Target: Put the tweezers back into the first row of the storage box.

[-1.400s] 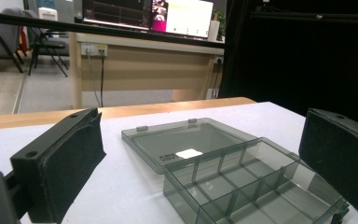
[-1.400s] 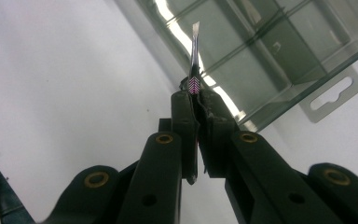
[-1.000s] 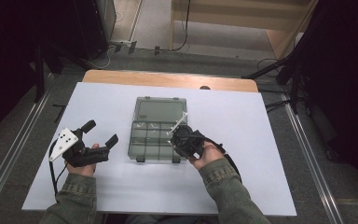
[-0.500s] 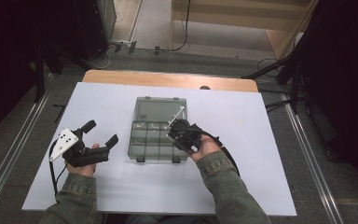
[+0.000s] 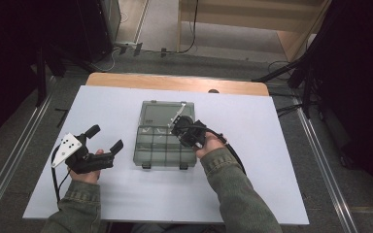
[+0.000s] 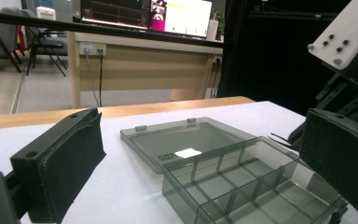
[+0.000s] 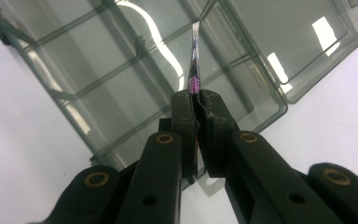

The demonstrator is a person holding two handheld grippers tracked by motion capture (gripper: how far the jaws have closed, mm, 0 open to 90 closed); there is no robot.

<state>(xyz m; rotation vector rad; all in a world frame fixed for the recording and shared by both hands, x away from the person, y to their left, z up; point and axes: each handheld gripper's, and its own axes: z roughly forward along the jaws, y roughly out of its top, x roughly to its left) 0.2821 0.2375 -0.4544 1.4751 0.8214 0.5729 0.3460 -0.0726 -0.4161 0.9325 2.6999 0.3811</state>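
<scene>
Right gripper (image 7: 196,100) is seen over the open compartment box (image 5: 165,141), jaws pressed together on a pair of metal tweezers (image 7: 195,60), pinched at the ribbed grip section w/ the slim tips projecting fwd above the divided tray. In the high view the tweezers (image 5: 178,115) lie across the hinge zone between the tray and the flat-open lid (image 5: 161,112); tip contact w/ the box can't be told. Left gripper (image 5: 104,145) is held off to the left of the box, well apart from it, jaws spread and empty; from its own view both pads flank a clear look at the tray and lid (image 6: 186,140). Box sits mid-table on the white tabletop (image 5: 281,170), all visible compartments appearing empty. Handling judgement: tweezers are assessed as light, thin, smooth steel, springy along the legs, prone to swivel or slip if gripped on the polished part; the ribbed section is judged the correct hold, as now taken. Box is judged light, rigid but brittle plastic, likely to slide on the smooth top if nudged; best steadied at a side wall or front latch edge (image 5: 145,166), not by the thin dividers.
</scene>
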